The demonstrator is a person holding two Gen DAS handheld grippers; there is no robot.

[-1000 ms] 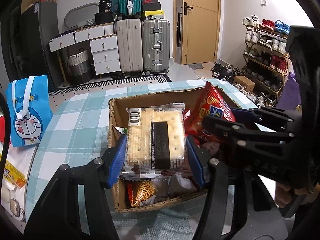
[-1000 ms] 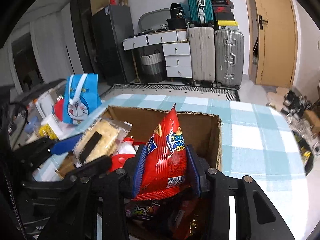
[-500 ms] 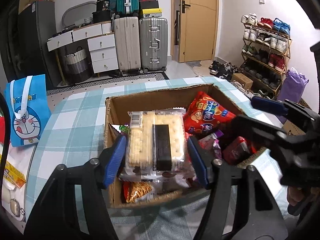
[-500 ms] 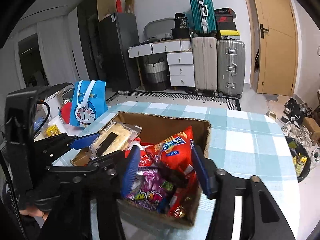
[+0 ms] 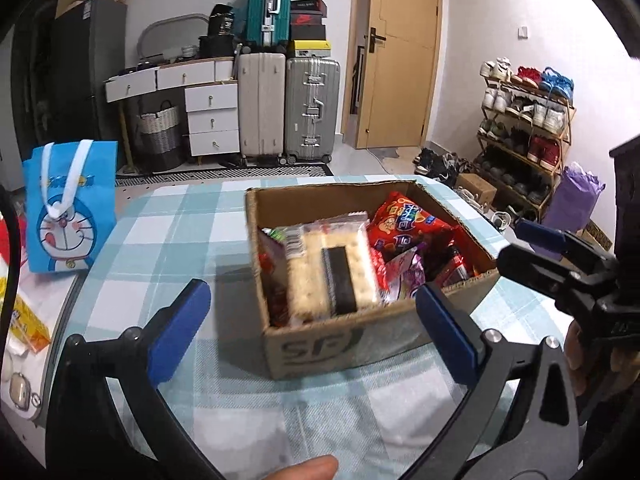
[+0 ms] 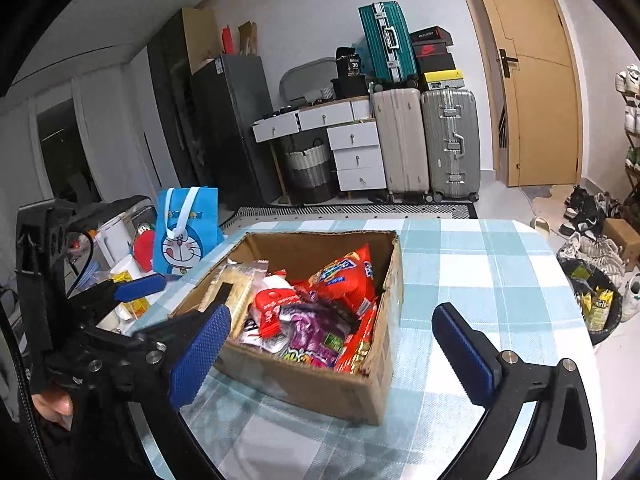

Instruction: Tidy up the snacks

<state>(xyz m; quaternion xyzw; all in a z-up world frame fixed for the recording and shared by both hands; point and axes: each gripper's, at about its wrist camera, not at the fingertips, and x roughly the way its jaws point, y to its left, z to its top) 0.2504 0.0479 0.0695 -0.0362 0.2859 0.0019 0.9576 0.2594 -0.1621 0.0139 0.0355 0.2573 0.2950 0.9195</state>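
Snacks fill a brown cardboard box [image 5: 320, 344] standing mid-surface: a clear-wrapped cracker pack [image 5: 332, 268] with a black band, a red chip bag [image 5: 404, 224], purple wrappers [image 6: 312, 328]. Left tool [image 5: 308, 320] and right tool [image 6: 328, 344] are both spread, holding nothing.

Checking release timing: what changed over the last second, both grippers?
The left gripper let go of the cracker pack, which now lies in the cardboard box; its jaws are wide open and pulled back. The right gripper dropped the red chip bag into the box half a second earlier and has also opened and backed off. The box, checked tablecloth and blue cartoon bag stayed put.
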